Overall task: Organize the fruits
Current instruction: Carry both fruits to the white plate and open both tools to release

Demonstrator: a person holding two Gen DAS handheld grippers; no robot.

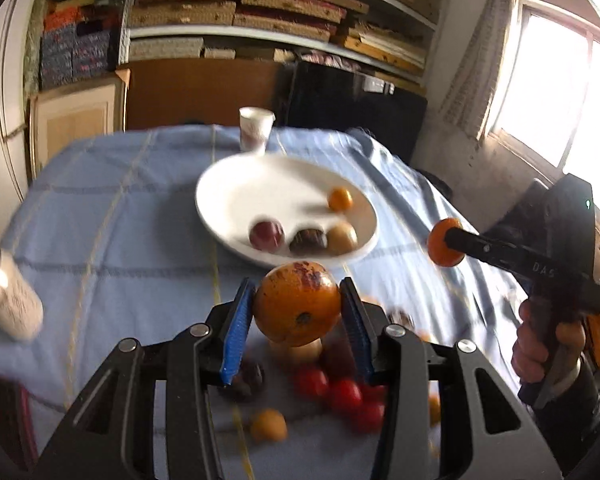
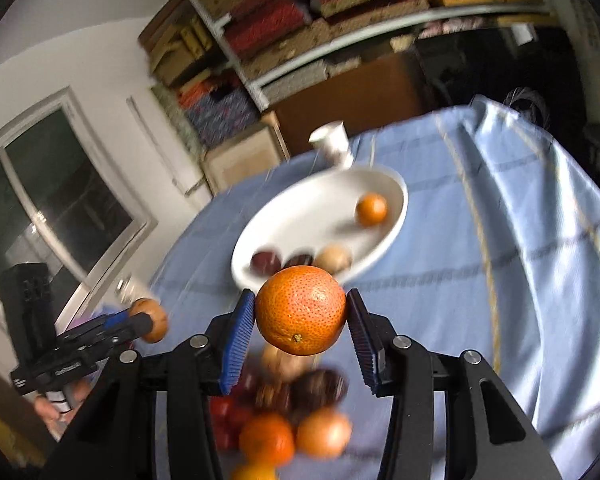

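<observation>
Blue checked tablecloth (image 1: 100,216) over table, white plate (image 1: 228,200) with four small fruits, paper cup (image 1: 255,130) behind, stacked shelves (image 1: 284,16) and bright window (image 1: 556,92) beyond, left gripper (image 1: 298,312) clamped on speckled orange (image 1: 296,304), right gripper (image 2: 302,318) clamped on bright orange (image 2: 301,310), both raised above loose fruit pile (image 2: 284,420).

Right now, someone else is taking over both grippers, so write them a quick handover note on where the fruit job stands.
Left gripper: shut on a blemished orange, held off the table.
Right gripper: shut on a clean orange, also in the air.
White plate sits mid-table on the blue cloth, paper cup behind it.
Done: four small fruits are on the plate.
Left: both held oranges probably go on the plate, then the loose pile of fruit on the cloth below the grippers. The pictures are blurred, so I can't count the pile.
</observation>
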